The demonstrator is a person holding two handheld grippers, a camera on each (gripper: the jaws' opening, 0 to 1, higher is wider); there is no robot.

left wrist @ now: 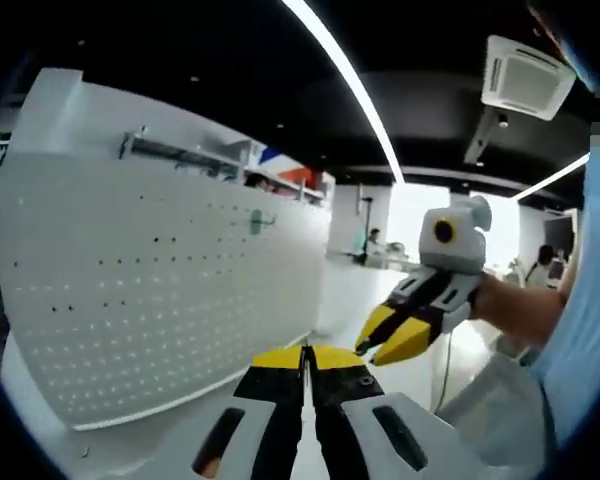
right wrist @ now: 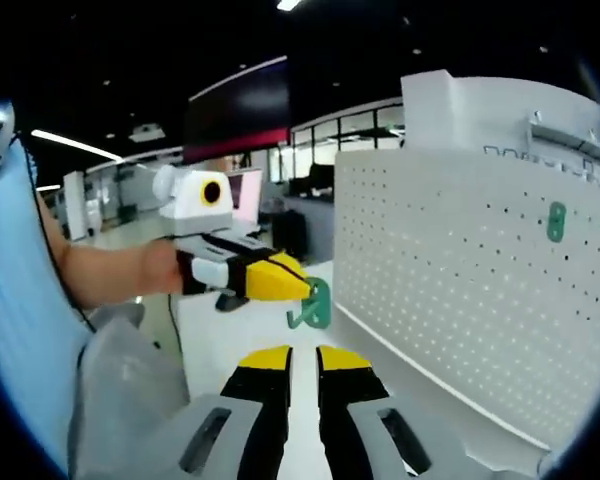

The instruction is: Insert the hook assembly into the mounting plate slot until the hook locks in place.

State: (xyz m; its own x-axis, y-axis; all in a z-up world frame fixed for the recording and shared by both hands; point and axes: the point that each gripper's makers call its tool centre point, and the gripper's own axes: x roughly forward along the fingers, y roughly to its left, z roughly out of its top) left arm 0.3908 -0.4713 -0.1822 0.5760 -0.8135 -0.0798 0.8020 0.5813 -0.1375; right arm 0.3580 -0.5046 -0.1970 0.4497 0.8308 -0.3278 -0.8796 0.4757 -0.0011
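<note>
Pegboard, white and perforated, carries 1 green plate; left gripper pinches a green hook, right gripper slightly parted, empty.

The left hand-held gripper has its yellow-tipped jaws pressed together, and seen from the right gripper view it is held out level on a bare forearm. The right hand-held gripper has its jaws slightly parted; in the left gripper view its tips angle downward.

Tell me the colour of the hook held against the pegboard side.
Green; the hook shows best in the right gripper view.
</note>
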